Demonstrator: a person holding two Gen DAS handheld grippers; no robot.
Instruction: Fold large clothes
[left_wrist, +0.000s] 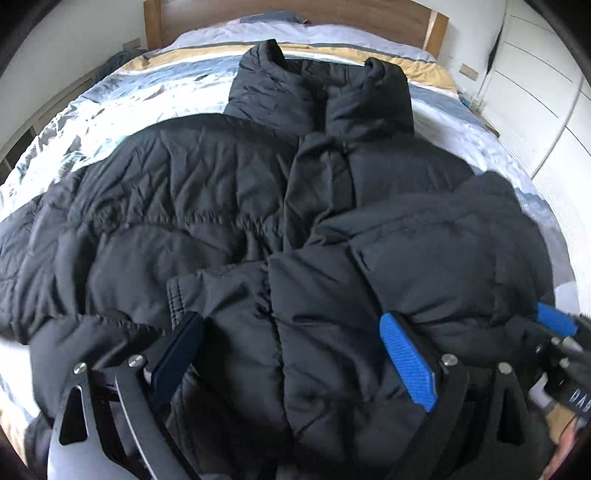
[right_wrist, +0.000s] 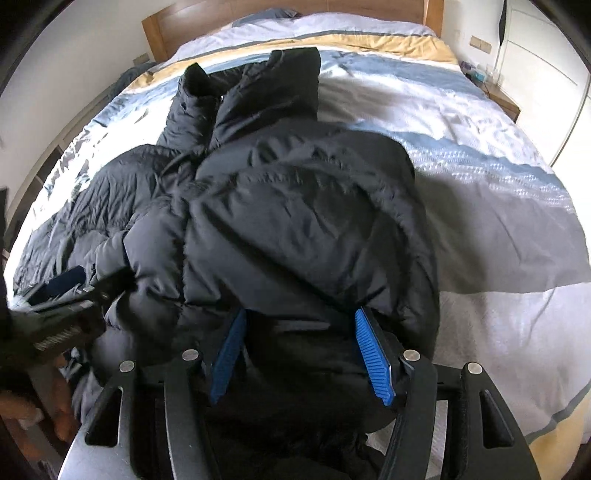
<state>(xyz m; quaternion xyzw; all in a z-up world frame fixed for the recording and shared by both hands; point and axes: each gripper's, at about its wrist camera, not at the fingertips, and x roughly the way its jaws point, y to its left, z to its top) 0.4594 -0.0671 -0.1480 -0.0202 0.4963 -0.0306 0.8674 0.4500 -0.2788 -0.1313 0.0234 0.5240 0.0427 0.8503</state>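
Lying across the striped duvet (left_wrist: 122, 92), the black puffer jacket (left_wrist: 207, 192) filled the left wrist view, the left gripper (left_wrist: 295, 354) spread wide over its hem. From the right wrist, the right gripper (right_wrist: 300, 350) clamped a thick fold of jacket (right_wrist: 295, 221).

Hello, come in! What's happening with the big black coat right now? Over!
Right gripper shut on black coat. Left gripper open over it. Coat half-folded on bed. Nothing blocking.

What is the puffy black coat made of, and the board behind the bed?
The coat looks like thin, slightly shiny nylon-type fabric over soft filling: it is stitched in puffy quilted sections and wrinkles finely. The headboard looks like brown wood or wood veneer, matte, with faint grain.
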